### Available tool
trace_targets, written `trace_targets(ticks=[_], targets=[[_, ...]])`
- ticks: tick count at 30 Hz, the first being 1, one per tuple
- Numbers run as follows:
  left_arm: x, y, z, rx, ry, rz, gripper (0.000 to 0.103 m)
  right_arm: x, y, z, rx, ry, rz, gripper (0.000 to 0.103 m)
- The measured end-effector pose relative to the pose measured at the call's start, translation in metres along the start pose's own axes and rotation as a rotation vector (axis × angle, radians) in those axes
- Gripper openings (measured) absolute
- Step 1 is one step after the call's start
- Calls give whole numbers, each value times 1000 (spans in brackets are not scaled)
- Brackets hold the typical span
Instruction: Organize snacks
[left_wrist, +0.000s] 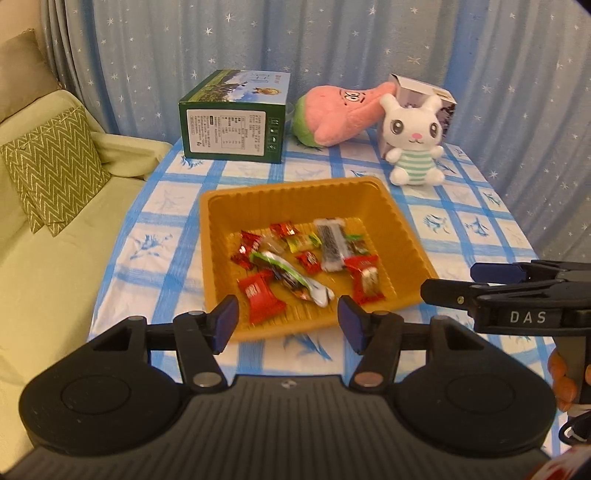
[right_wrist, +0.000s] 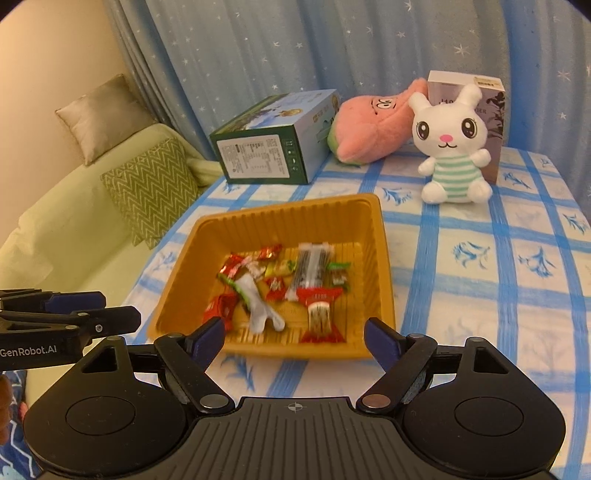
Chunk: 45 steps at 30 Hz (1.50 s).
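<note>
snacks (left_wrist: 295, 258) in orange tray (left_wrist: 218, 236); both grippers empty, jaws apart

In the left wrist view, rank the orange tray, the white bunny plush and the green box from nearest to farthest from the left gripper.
1. orange tray: directly ahead of the open left gripper.
2. white bunny plush: beyond the tray, to the right.
3. green box: at the back, left of centre; only slightly farther than the bunny.

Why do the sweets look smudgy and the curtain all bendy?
Right wrist view: the wrapped snacks in the orange plastic tray are motion-blurred. Left wrist view: they look sharper; its fisheye lens curves the starry blue curtain. Both views have warm yellowish light.
</note>
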<state>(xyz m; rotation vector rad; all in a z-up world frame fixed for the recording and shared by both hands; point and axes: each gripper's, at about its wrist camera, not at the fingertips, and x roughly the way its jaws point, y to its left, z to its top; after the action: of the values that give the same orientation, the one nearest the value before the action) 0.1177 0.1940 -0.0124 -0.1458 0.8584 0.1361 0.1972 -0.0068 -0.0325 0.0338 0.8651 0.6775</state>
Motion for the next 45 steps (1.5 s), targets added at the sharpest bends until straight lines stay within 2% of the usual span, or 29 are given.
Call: trace_targets(ticks=[10, 23, 31, 45], targets=[[-35, -32, -35, -24, 9, 4, 57, -47, -1, -33, -18, 24, -4, 82], [-61, -71, -73, -30, 29, 3, 57, -94, -15, -70, -17, 60, -20, 82], [-72, -91, -85, -30, 29, -10, 57, -115, -20, -85, -24, 60, -16, 82], [-80, -109, -92, -10, 21, -9, 57, -124, -27, -94, -21, 61, -18, 82]])
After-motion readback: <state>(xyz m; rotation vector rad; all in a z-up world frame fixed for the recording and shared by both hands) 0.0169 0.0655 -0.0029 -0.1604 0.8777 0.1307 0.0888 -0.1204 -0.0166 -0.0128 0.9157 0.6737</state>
